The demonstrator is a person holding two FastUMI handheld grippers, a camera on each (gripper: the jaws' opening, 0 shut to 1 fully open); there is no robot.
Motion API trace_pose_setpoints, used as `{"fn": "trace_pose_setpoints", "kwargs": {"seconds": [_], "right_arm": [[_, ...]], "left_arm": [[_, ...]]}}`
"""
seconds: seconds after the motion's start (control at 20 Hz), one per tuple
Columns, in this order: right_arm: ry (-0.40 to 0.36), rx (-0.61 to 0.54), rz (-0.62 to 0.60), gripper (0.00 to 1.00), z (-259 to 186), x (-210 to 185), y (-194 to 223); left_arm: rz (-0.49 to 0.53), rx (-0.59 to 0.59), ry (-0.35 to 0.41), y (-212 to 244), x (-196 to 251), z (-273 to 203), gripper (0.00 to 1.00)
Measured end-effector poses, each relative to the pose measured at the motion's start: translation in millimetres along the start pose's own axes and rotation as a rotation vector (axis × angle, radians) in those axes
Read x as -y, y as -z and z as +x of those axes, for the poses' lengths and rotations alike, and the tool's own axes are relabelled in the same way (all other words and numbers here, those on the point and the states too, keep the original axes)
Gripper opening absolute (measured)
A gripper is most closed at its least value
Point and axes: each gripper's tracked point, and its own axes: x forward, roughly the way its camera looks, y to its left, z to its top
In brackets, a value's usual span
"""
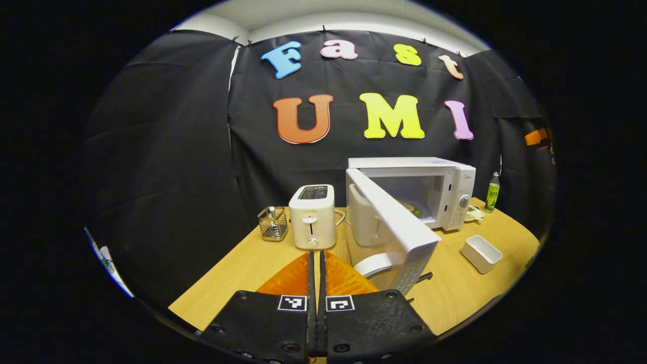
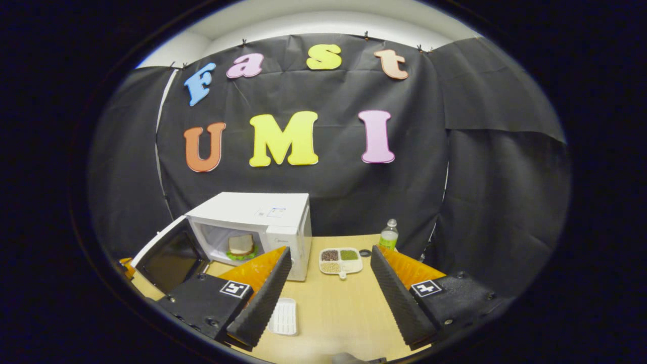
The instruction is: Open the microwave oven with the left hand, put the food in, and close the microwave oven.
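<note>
Wooden table (image 2: 333, 308), sandwich (image 2: 241, 246) inside open-doored microwave (image 2: 263, 215)

Brightness: both views evenly lit, the wooden table (image 1: 242, 263) bright, the cloth wall dark.
Light source: overhead; pale ceiling strip glows along the top of both frames.
Shadows: soft, short, under the microwave oven (image 2: 263, 222) and toaster (image 1: 312, 216).
Glare: mild sheen on the open microwave door (image 1: 399, 227).
Distortion: strong fisheye bending toward the edges.
Focus: sharp centre, slightly soft rims.
</note>
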Motion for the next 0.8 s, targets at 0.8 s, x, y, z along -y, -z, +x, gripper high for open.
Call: {"fn": "trace_pose_setpoints", "kwargs": {"seconds": [0.8], "right_arm": [[-0.037, -0.05, 0.052, 0.92, -13.3, 37.8, 9.1]], "left_arm": [[0.089, 0.013, 0.152, -7.5, 119.3, 4.5, 0.0]]}}
